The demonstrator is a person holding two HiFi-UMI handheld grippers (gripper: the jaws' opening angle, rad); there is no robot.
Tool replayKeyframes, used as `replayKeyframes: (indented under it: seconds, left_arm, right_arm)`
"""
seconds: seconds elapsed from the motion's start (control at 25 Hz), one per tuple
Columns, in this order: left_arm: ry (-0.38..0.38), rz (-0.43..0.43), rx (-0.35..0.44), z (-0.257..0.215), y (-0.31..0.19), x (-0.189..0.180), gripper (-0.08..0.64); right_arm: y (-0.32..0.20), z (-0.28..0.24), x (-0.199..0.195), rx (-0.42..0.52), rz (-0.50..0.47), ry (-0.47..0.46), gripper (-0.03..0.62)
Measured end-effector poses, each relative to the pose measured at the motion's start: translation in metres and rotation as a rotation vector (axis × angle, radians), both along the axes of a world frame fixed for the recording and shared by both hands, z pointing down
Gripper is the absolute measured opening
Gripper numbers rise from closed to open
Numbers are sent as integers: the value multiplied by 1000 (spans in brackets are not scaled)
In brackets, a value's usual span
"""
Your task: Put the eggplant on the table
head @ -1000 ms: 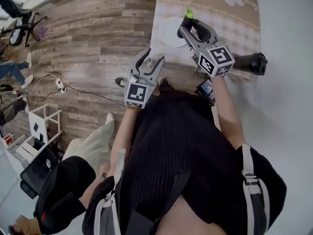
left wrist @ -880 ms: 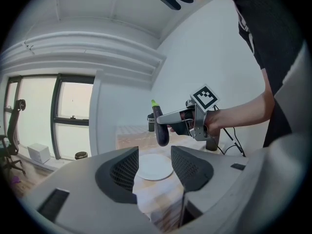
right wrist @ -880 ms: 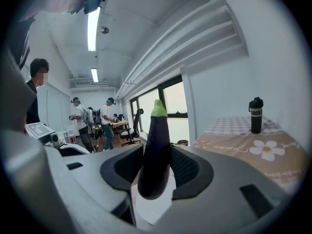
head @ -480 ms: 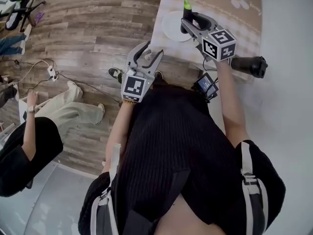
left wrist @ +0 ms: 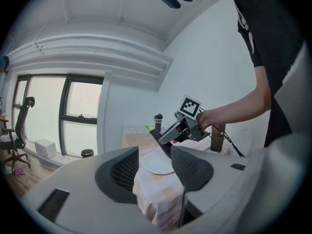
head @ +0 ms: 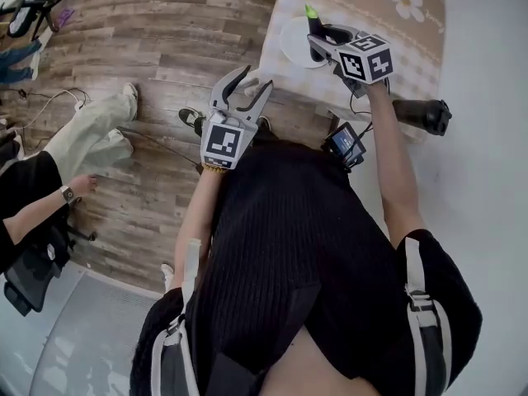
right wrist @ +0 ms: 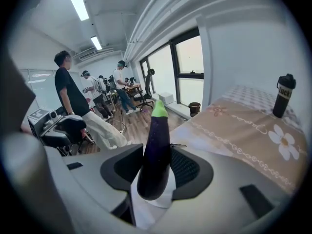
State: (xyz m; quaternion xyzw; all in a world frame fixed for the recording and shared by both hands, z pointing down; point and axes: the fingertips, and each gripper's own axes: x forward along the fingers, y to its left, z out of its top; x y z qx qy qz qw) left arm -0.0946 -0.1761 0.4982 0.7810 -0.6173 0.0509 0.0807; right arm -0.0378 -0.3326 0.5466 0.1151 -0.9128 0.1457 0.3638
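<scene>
Vs a second ago: my right claw (head: pixel 320 41) has tipped down, closer in over the cloth-covered table (head: pixel 388 31) at its near-left corner. It's pinching the dark purple eggplant with green cap (head: pixel 313 25) mid-body, cap end up. The eggplant now sits above the round white plate (head: pixel 293 46); can't tell if they touch. My left claw (head: pixel 251 84) is in roughly the same spot, off the table's near edge over the wood plank floor (head: pixel 148 48), spread with nothing between.

Counts: 1 eggplant, 1 plate, 1 black bottle (right wrist: pixel 283 95), 2 claws.

Bottle label looks like "Luck". Cursive print on the beige tablecloth (right wrist: pixel 243 130) isn't legible.
</scene>
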Motion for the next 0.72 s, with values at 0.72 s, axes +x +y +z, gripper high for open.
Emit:
replayKeyframes:
  seconds: [0.72]
  left_arm:
    - [17,-36,-7,6,5,-17,219]
  right_arm:
    - [-8,63,11,-68,-1,225,181]
